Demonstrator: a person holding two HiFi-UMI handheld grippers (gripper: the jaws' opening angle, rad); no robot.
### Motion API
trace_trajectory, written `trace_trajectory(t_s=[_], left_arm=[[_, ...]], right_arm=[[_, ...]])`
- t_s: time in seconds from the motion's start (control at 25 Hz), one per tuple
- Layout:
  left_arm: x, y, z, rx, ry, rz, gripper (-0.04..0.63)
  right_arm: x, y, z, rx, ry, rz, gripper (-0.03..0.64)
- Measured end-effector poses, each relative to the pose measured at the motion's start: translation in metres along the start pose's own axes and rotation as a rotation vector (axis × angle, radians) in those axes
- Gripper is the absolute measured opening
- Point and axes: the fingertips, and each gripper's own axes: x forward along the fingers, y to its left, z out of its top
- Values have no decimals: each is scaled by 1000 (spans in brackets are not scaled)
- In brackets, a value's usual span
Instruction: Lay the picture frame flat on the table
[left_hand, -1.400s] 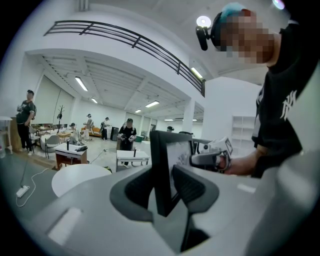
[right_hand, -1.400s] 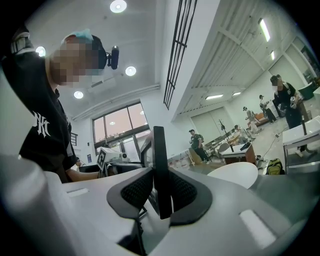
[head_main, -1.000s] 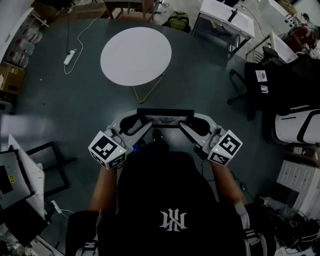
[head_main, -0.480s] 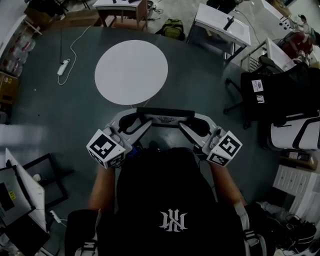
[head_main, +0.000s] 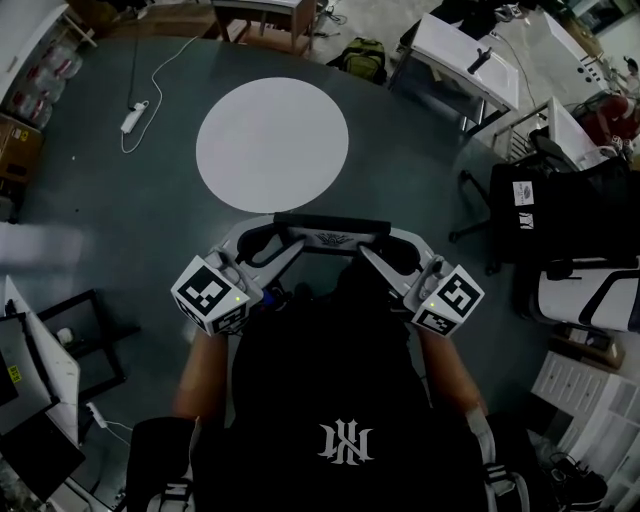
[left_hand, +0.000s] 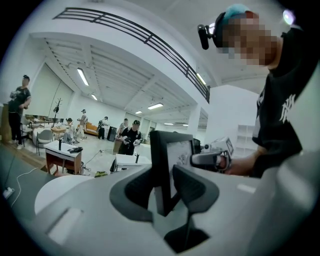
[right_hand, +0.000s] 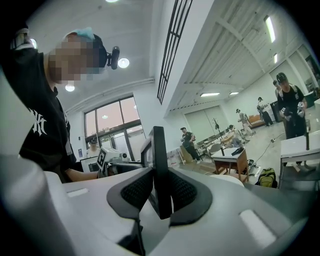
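I hold the picture frame (head_main: 331, 233) in the air in front of my chest, one end in each gripper; the left gripper (head_main: 268, 240) pinches the left end and the right gripper (head_main: 392, 242) pinches the right end, each pair of dark pads pressed against the front and back faces of the frame border; neither pair is spread free and neither is fully together. The head view shows the frame edge-on from above, so it stands upright on its long edge; its long axis runs left to right, from one gripper to the other. The round white table (head_main: 272, 145) lies ahead of the frame, apart from it, with its top bare; its centre sits slightly left of the frame's centre, so I judge the left hand marginally nearer. The frame is not yet over the table. The coming move calls for carrying both grippers forward together, keeping the long axis level; then tipping the top edge away until one face turns down onto the tabletop; uneven travel of one hand risks twisting the frame in the pads.
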Motion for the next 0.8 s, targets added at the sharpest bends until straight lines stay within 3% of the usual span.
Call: trace_trajectory(t_s=[0.28, 0.8], left_arm=[[53, 28, 7, 0, 20, 51, 123], [135, 102, 53, -20, -6, 306, 123]], right_arm=[[4, -65, 8, 26, 16, 61, 86], [47, -188, 65, 7, 76, 317, 86]])
